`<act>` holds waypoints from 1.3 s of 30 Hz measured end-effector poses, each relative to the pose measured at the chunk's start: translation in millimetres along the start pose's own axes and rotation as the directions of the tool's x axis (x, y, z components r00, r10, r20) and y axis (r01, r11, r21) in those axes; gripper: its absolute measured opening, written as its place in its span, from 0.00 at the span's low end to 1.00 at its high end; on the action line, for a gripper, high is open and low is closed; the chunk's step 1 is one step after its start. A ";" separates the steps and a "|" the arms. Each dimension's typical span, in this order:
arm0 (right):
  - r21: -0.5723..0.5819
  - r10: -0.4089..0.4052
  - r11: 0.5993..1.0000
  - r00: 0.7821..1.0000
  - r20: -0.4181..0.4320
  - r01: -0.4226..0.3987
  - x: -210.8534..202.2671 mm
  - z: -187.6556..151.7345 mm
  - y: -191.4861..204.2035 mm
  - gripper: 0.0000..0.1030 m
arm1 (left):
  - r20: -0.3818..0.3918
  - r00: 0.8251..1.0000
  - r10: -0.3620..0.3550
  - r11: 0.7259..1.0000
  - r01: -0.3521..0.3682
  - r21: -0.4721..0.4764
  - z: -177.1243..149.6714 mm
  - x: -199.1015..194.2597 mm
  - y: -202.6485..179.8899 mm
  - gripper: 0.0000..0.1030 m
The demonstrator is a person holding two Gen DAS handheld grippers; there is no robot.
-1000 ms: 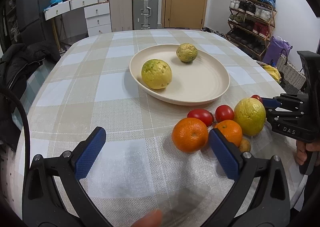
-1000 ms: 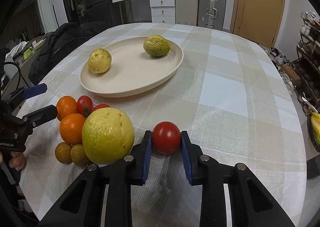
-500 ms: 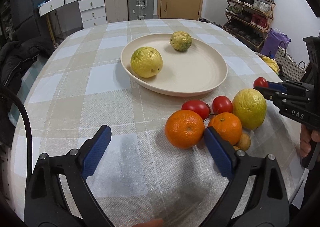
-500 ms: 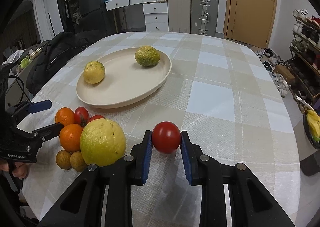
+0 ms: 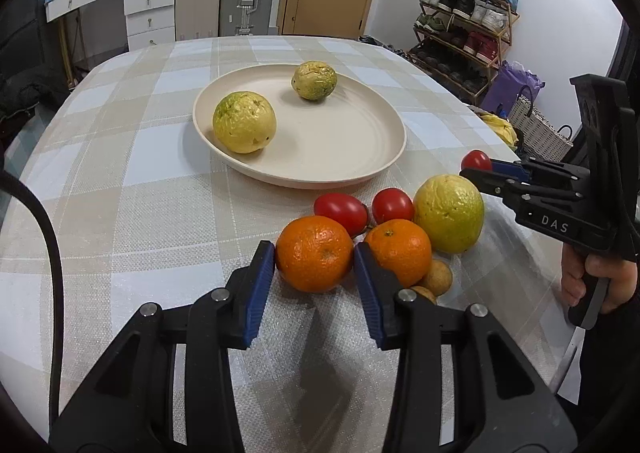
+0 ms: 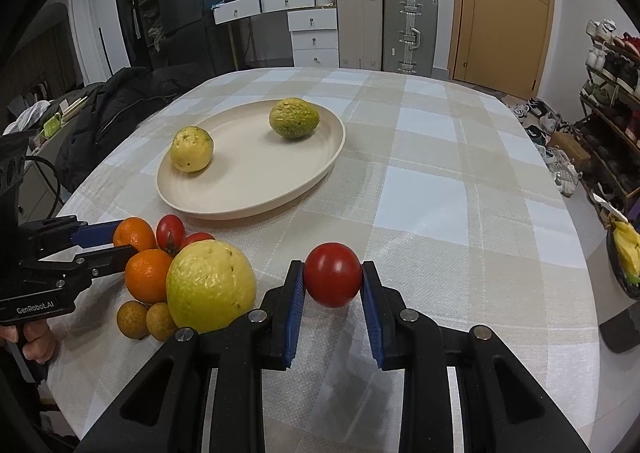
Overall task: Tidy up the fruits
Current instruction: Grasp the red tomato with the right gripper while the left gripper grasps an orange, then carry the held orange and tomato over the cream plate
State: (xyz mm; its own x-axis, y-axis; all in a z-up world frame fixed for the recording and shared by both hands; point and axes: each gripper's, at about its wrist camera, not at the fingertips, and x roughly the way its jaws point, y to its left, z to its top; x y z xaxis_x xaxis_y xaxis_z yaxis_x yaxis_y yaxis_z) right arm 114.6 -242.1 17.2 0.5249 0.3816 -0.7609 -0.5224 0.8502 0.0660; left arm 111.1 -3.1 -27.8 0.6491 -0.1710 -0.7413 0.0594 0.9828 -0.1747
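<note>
Apparently both grippers hold fruit bound for the plate (image 5: 384, 173): the right gripper (image 6: 333, 293) is clamped on a tomato (image 6: 333, 274) above the cloth, while the left gripper (image 5: 314, 273) closes narrowly around an orange (image 5: 314, 253) in the pile, seemingly touching it.

Your two wrist views look low across the table (image 5: 132, 213), both sharing the plate (image 5: 360, 169) (image 6: 256, 209) from opposite sides.

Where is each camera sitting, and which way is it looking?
Left wrist: sits on the left gripper, looking along its fingers at an orange they grip; the right hand shows.
Right wrist: sits on the right gripper, looking over a held tomato; the left hand shows.
Both share the plate and fruit pile.
</note>
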 end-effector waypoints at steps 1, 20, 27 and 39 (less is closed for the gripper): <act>-0.001 0.000 1.000 1.000 0.002 0.000 -0.5 0.2 0.4 0.28 | 0.000 1.000 -0.002 1.000 0.002 -0.004 0.0 -0.3 0.3 0.37; -0.011 0.042 0.999 0.993 0.112 -0.041 -24.4 6.9 9.7 0.28 | 0.112 0.991 0.072 0.997 -0.072 -0.005 5.1 -29.4 0.0 0.36; -0.013 0.086 0.996 0.987 0.135 -0.085 -28.2 9.8 15.5 0.28 | 0.162 0.982 0.100 0.995 -0.099 -0.019 10.9 -41.4 2.2 0.36; -0.008 0.163 0.987 0.979 0.124 -0.163 -20.0 20.7 26.6 0.28 | 0.183 0.975 0.126 0.992 -0.125 -0.016 24.0 -39.5 5.9 0.36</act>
State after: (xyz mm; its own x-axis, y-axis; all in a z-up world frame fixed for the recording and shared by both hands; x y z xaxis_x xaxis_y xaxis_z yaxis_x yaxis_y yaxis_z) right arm 104.2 -219.5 47.5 0.5119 0.5565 -0.6544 -0.6060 0.7739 0.1841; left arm 104.0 11.2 16.0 0.7792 -0.0298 -0.6261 -0.0349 0.9953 -0.0908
